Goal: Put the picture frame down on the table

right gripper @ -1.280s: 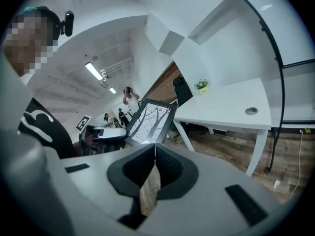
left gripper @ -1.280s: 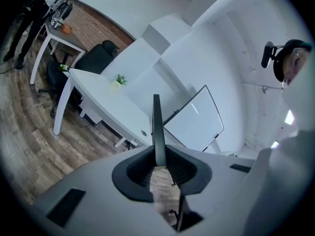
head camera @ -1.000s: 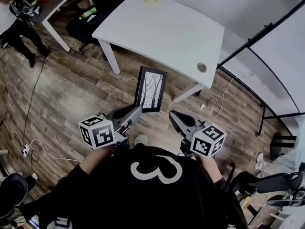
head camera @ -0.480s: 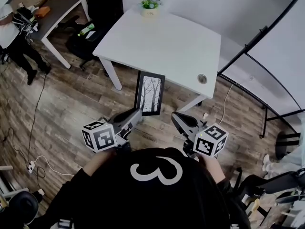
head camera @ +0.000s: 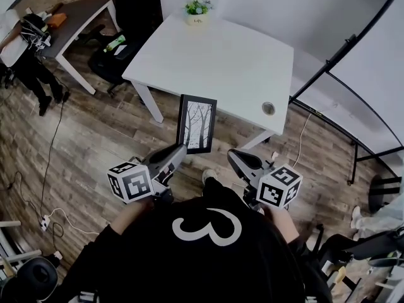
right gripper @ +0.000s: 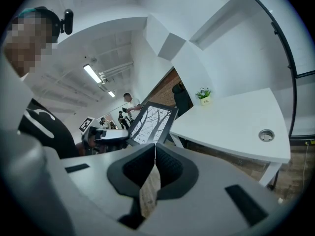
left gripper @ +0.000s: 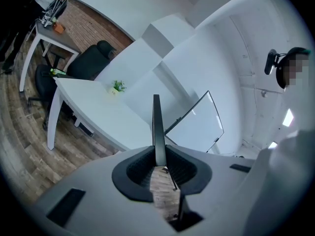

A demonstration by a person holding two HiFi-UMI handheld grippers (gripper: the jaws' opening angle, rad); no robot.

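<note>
The picture frame [head camera: 197,124], black-edged with a bare-tree print, stands upright in the air just short of the white table's [head camera: 214,49] near edge. My left gripper [head camera: 182,150] is shut on its lower left edge. In the left gripper view the frame [left gripper: 156,124] shows edge-on, pinched between the pads of the left gripper [left gripper: 158,154]. My right gripper [head camera: 235,159] hangs to the frame's right, apart from it. Its jaws [right gripper: 154,151] are shut on nothing, and the frame [right gripper: 152,123] shows beyond them, beside the table [right gripper: 231,122].
A small potted plant [head camera: 197,10] stands at the table's far edge, and a round cable hole [head camera: 268,108] sits near its right corner. A grey desk [head camera: 69,14] and a black chair [head camera: 110,59] are at the far left. Black stand rails [head camera: 353,74] run along the right.
The person has stepped a little toward the table, and a foot now shows on the floor below the frame. Both grippers and the frame came along; the grips are unchanged.
</note>
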